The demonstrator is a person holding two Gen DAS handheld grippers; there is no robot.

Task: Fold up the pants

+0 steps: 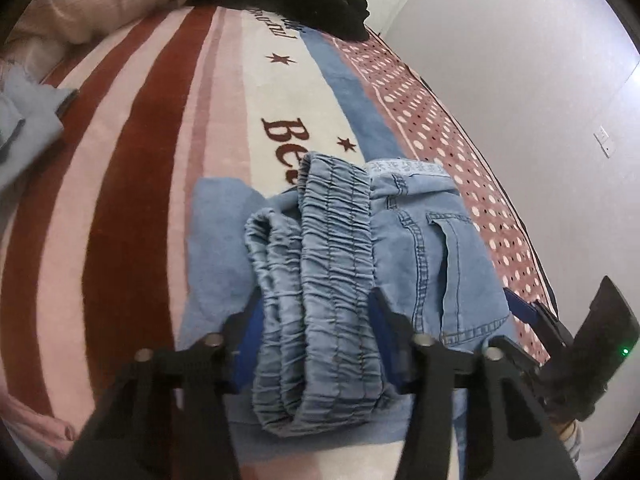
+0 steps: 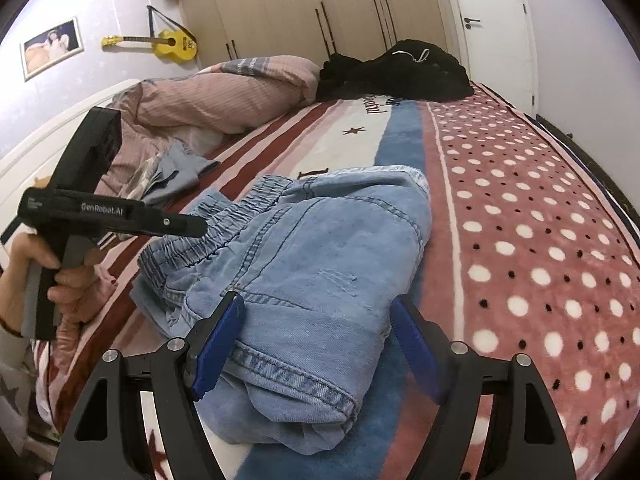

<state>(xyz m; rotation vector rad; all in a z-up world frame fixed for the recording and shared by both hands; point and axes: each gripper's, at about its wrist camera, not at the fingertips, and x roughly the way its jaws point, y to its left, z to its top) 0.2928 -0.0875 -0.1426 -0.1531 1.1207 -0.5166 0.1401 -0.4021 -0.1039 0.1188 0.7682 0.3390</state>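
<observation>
1. Closest in: the left hand-held gripper (image 1: 316, 328) sits clamped on the bunched elastic waistband (image 1: 332, 264) of the pants (image 2: 304, 264), blue pads tight on both sides. That's a thick, springy wad, so I'd guess part of it can squirt out of the pinch and the layers slide apart.
2. The right hand-held gripper (image 2: 320, 340) has its jaws apart, straddling the folded hem end. The left pad looks to be touching the denim, the right one is clear of it. If it closes from here it may only catch the top layer, and the fold peels open when lifted.
3. The pants lie in a lumpy folded bundle on the bed (image 2: 520, 240), over the blue stripe of the blanket. The blanket looks fuzzy and soft, so dragging could rumple the bottom layer.
4. Further back, a small blue cloth (image 2: 176, 172) and a black clothes heap (image 2: 400, 68) sit well apart, so no real snag risk there.
</observation>
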